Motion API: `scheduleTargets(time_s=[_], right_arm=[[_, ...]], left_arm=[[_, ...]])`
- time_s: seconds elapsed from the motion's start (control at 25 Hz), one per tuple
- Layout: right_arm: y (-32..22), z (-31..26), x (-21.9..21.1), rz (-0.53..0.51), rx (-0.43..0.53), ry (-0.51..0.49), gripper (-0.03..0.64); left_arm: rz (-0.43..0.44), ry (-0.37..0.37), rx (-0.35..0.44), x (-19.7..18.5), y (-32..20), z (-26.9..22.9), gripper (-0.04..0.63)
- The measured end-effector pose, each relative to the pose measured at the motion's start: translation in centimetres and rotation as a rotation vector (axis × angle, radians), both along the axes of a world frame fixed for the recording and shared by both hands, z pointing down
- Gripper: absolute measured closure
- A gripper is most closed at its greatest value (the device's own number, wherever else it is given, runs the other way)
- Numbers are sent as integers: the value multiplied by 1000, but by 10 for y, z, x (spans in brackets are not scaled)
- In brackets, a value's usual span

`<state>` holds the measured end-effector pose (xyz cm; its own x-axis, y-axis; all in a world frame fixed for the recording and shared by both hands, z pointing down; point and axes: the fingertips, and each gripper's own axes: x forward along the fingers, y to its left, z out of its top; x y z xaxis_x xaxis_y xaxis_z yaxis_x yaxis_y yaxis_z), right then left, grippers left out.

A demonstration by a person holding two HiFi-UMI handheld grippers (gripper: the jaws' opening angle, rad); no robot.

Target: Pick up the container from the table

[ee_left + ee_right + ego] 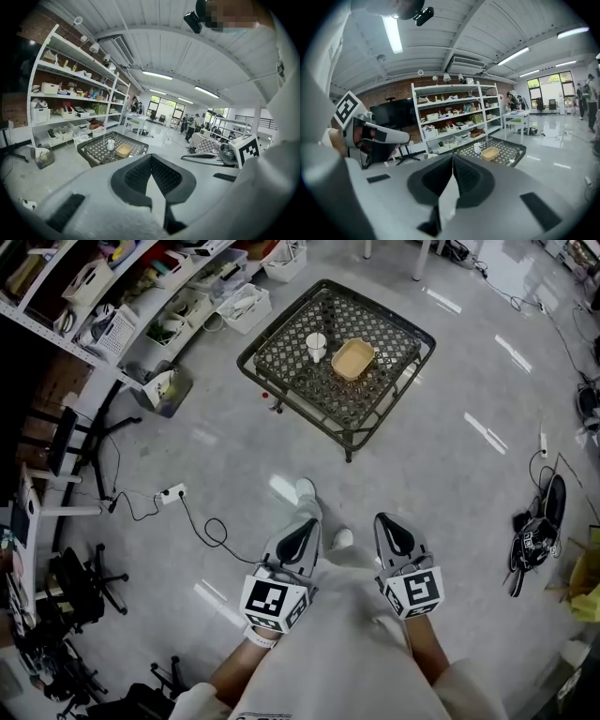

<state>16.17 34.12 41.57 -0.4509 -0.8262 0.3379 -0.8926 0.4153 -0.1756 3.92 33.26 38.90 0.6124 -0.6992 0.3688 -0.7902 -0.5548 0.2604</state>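
On table (281,338), container (352,359) beside probable cup (317,345)

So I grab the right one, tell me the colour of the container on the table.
Tan container, clearest in the head view.

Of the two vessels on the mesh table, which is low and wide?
The tan container, a shallow open dish. The white cup, just left of it in the head view, is taller and narrower.

floor (422,474): glossy, smooth grey | surface (375,390), 12 o'clock: black metal lattice | container (352,358): matt tan, plastic look
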Motion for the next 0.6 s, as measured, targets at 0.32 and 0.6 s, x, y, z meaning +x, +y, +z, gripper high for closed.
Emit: scheduleTargets(time_s=[0.32,0.6], right_arm=[[-89,3,-16,-22,19,24,598],[-204,-1,-29,0,18,49,597]], left_arm=[[-20,39,4,-5,-93,7,572],[15,55,22,-20,-210,-4,572]])
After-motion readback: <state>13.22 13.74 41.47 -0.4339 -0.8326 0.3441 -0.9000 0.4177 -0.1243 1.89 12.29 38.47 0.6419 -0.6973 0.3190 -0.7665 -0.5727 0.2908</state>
